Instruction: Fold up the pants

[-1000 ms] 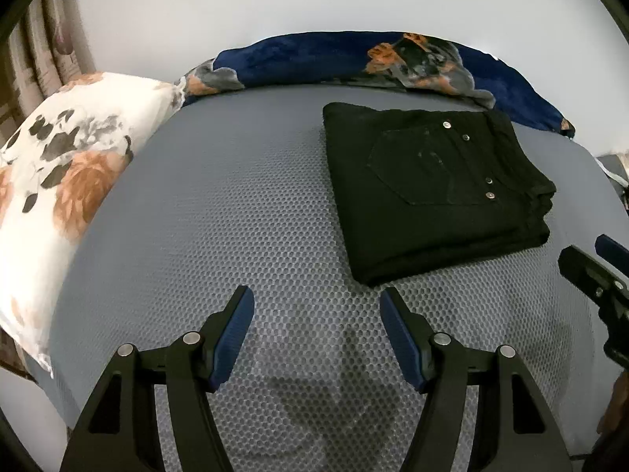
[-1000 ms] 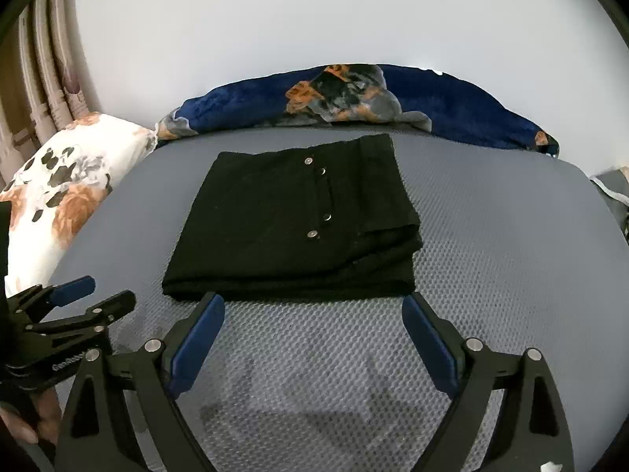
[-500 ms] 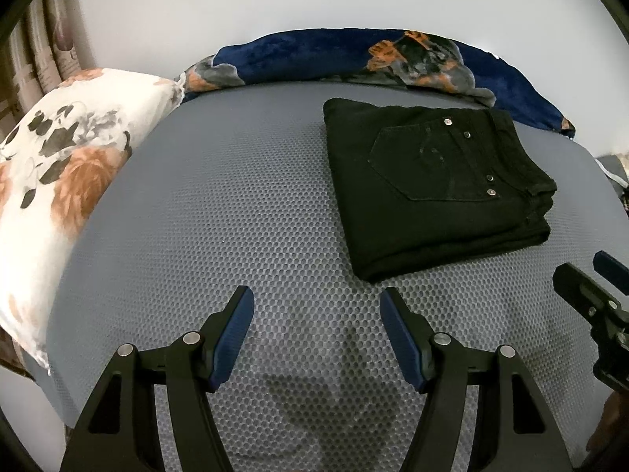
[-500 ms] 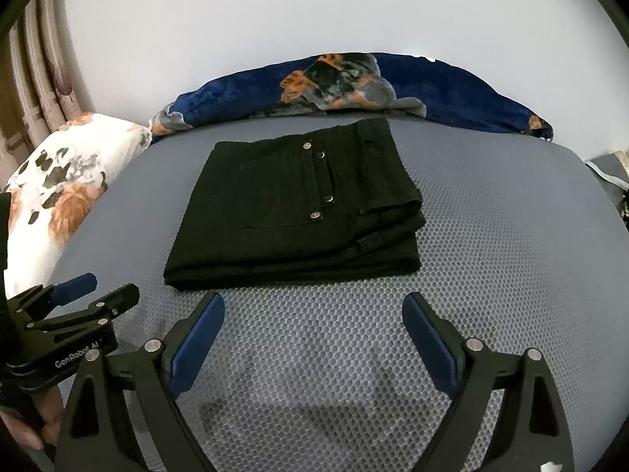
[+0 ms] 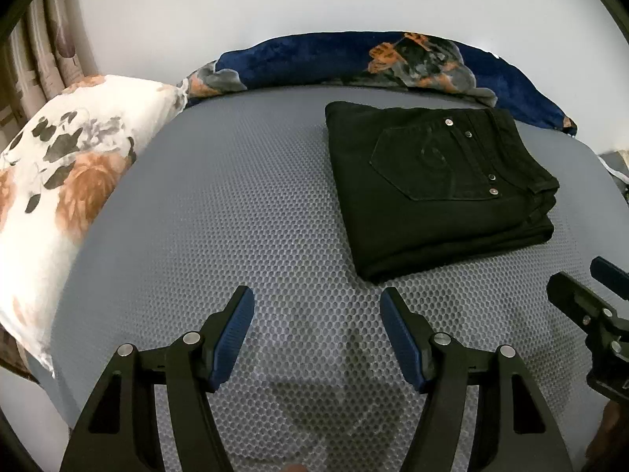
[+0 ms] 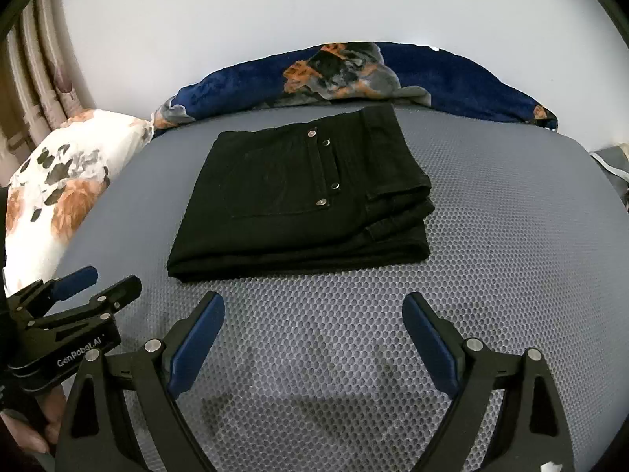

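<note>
Black pants (image 6: pixel 302 192) lie folded into a compact, several-layered rectangle on the grey honeycomb-textured mattress (image 6: pixel 511 259), toward its far half, with a back pocket (image 5: pixel 428 165) and four metal rivets facing upward and the stacked fold edges turned toward the near right. Left gripper (image 5: pixel 316 330), seen from its own camera, hovers above bare mattress in front of the pants, its blue-padded fingers (image 5: pixel 232 338) spread apart with nothing between them; the pants lie ahead and to the right of this gripper, not touching it. Right gripper (image 6: pixel 312 334), seen from its own camera, hovers just short of the near edge of the pants, its blue-padded fingers (image 6: pixel 196 342) spread wider and likewise empty, with only mattress visible between them. Each gripper appears at the margin of the other's view: the left gripper at the lower left of the right wrist view, held by a hand (image 6: pixel 23 428), and the right gripper at the right edge of the left wrist view. A white floral pillow (image 5: pixel 59 181) rests along the left edge of the mattress, and a dark blue floral blanket (image 6: pixel 393 74) lies bunched along the far edge against a pale wall (image 6: pixel 275 8). Curtains (image 6: pixel 35 78) hang at far left.
</note>
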`<state>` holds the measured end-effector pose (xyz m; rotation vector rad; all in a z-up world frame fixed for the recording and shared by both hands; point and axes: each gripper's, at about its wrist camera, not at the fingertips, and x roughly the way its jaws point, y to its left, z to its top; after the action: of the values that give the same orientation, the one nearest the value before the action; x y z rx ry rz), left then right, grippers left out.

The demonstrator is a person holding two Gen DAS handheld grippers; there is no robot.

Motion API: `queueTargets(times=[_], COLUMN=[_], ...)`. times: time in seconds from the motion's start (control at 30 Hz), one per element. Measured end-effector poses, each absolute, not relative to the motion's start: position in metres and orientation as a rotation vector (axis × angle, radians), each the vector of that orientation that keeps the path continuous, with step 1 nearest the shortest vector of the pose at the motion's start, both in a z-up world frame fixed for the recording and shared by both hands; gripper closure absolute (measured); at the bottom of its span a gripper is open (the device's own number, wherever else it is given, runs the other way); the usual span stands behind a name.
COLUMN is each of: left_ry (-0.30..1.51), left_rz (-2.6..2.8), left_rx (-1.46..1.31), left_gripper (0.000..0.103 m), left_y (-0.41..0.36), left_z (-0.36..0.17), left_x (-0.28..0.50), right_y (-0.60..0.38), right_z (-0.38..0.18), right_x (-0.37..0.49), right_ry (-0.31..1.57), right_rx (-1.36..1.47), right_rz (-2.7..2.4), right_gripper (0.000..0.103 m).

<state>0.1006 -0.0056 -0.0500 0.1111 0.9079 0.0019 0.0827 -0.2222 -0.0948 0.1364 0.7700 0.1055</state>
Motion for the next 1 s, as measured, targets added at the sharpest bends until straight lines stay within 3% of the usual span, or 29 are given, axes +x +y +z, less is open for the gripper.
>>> queueTargets(times=[1.0], left_ry=[0.905], left_rz=[0.021], left_rx=[0.121], left_gripper=[0.036], left_y=[-0.0056], left_z=[-0.0502], left_x=[0.0994], right_y=[-0.2186], right_z=[-0.1037], right_x=[0.0822], right_ry=[0.803], right_rx=[0.154], right_rz=[0.118], right_gripper=[0.013])
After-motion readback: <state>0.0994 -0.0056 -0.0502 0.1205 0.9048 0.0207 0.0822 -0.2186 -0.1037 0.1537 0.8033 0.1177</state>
